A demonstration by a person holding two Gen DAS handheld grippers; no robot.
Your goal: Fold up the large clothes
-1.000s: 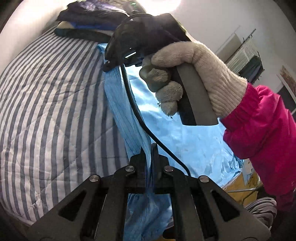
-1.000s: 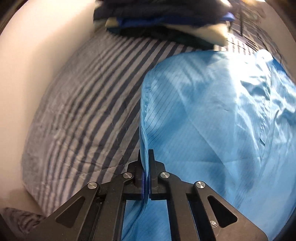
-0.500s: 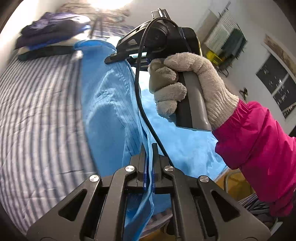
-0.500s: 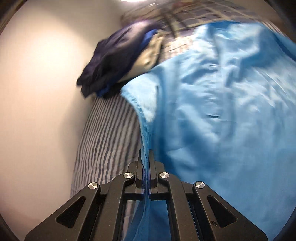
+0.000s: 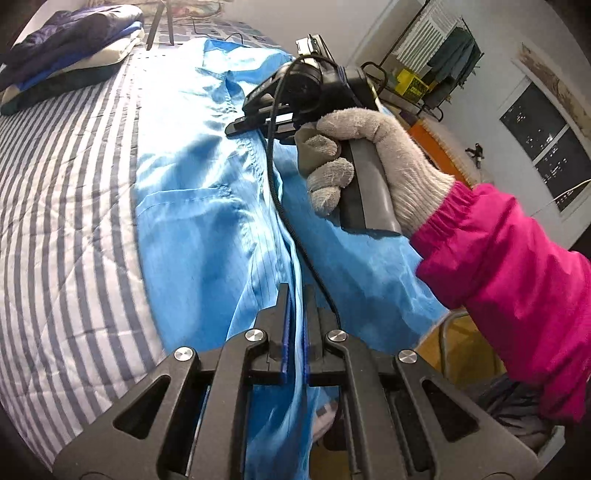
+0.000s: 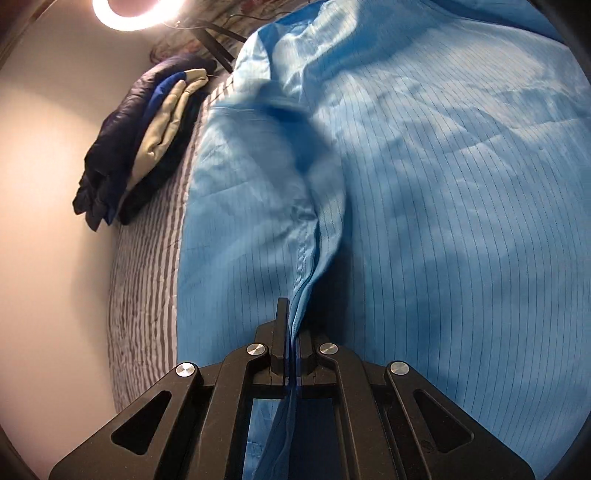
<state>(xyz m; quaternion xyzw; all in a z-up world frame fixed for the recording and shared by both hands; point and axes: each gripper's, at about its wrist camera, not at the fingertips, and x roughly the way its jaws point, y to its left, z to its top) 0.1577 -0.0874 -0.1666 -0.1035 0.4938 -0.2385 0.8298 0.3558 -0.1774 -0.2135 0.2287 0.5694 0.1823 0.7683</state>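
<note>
A large light-blue pinstriped garment [image 5: 207, 206] lies spread over the striped bed [image 5: 66, 206]. My left gripper [image 5: 295, 291] is shut on a raised fold of its edge near the bed's front. My right gripper [image 6: 292, 306] is shut on another seamed edge of the same garment [image 6: 443, 192], lifting a ridge of cloth. In the left wrist view the right gripper [image 5: 236, 129] is held by a gloved hand [image 5: 369, 158] with a pink sleeve [image 5: 517, 273], over the middle of the garment.
A pile of folded dark-blue and beige clothes [image 5: 62, 62] sits at the bed's far corner beside the wall [image 6: 48, 184]. A ring light [image 6: 136, 14] shines above. A clothes rack [image 5: 439, 48] and orange furniture [image 5: 432, 144] stand beyond the bed's right side.
Both grippers have carried the held edge across the garment toward the right, laying blue cloth over more of the bed. The right gripper has rolled and sunk lower.
</note>
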